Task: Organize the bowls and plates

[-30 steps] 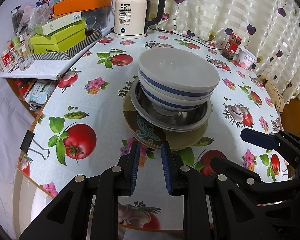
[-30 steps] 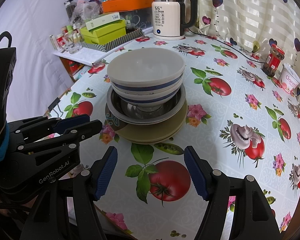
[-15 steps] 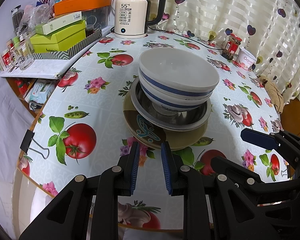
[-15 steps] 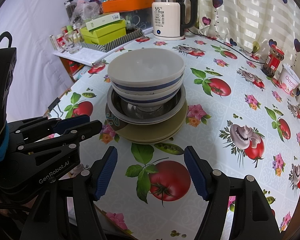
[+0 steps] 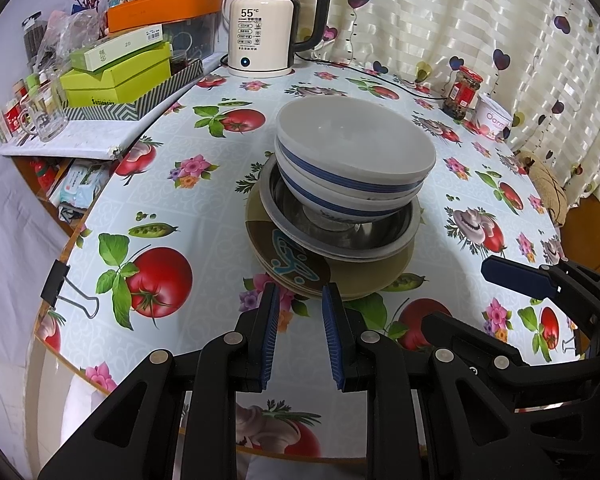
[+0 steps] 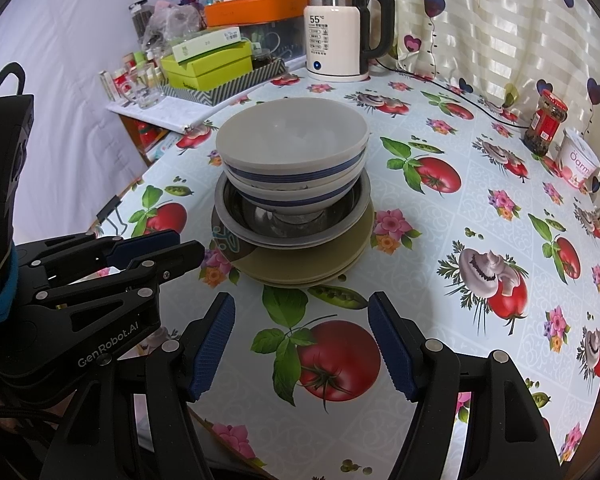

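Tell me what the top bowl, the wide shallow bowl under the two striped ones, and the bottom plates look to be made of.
Top bowl: likely glazed ceramic, matte off-white with a blue band. Wide shallow bowl: looks like stainless steel, grey and mirror-like, reflecting the bowl standing in it. Bottom plates: olive-tan, dull sheen, painted teal pattern; ceramic or melamine, unclear.

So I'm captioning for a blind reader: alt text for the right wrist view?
Two blue-banded bowls nest in a steel bowl on olive plates, on a tomato-print tablecloth. The open right claw is empty; a kettle stands behind.
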The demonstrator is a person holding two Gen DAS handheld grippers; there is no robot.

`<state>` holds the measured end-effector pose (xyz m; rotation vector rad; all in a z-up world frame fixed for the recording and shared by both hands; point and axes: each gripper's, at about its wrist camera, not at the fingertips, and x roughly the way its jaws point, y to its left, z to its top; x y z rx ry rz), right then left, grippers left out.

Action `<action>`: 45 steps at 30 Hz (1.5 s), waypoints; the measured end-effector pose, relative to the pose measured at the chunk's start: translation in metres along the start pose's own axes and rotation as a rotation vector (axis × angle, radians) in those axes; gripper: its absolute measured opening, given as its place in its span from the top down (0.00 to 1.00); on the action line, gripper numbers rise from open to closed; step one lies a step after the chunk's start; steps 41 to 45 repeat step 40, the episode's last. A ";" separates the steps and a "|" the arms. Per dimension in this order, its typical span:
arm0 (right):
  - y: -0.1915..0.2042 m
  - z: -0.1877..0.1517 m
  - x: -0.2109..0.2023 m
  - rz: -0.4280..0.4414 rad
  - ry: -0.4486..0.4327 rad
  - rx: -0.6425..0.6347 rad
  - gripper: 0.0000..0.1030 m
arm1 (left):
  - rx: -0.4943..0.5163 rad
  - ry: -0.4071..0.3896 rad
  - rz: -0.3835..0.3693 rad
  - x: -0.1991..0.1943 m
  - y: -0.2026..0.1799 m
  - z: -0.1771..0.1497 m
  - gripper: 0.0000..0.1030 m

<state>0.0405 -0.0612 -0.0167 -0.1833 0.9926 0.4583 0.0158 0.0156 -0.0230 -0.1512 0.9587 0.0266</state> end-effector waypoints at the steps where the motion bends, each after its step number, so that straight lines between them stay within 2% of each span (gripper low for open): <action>1: 0.000 0.000 0.000 0.000 0.000 0.000 0.32 | 0.000 0.000 0.000 0.000 0.000 0.000 0.78; 45: -0.001 0.000 0.001 0.001 0.001 0.002 0.32 | 0.014 0.003 0.016 0.003 -0.002 -0.001 0.78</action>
